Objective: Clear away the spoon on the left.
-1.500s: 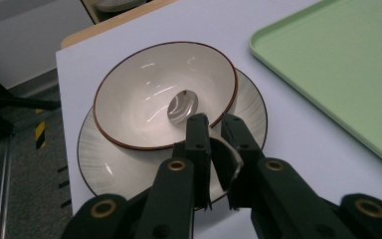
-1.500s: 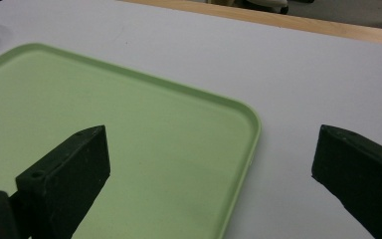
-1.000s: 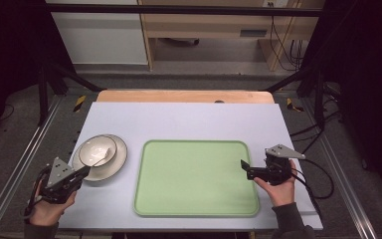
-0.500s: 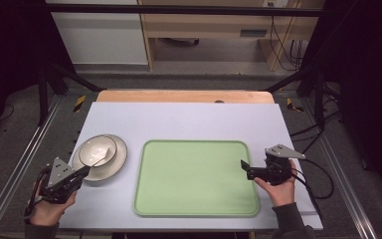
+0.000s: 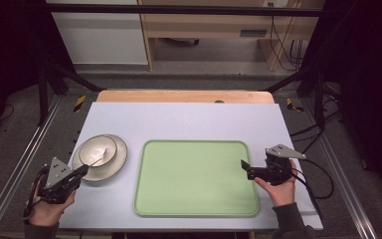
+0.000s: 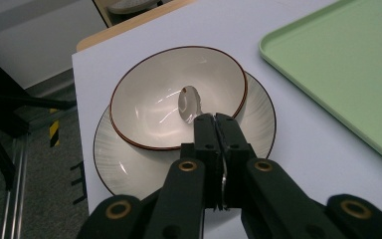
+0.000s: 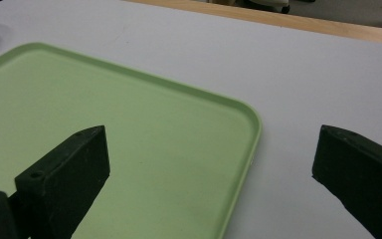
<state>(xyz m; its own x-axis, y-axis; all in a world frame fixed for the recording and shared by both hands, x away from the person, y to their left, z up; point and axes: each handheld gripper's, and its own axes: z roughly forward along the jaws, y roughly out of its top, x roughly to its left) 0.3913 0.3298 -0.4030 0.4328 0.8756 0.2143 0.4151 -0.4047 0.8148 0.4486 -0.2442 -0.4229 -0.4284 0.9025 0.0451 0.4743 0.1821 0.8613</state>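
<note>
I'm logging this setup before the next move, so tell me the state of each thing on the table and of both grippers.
Left gripper: shut on the spoon handle.
Spoon: lying in the bowl, handle over the rim.
Bowl: upright, on the plate.
Plate: flat on the table, under the bowl.
Tray: flat, nothing on it.
Right gripper: open, holding nothing, over the tray's edge.

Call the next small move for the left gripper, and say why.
Probably lift the spoon straight up out of the bowl. The left gripper is shut on its handle, its scoop lies inside the bowl on the plate, and the green tray is bare.
</note>
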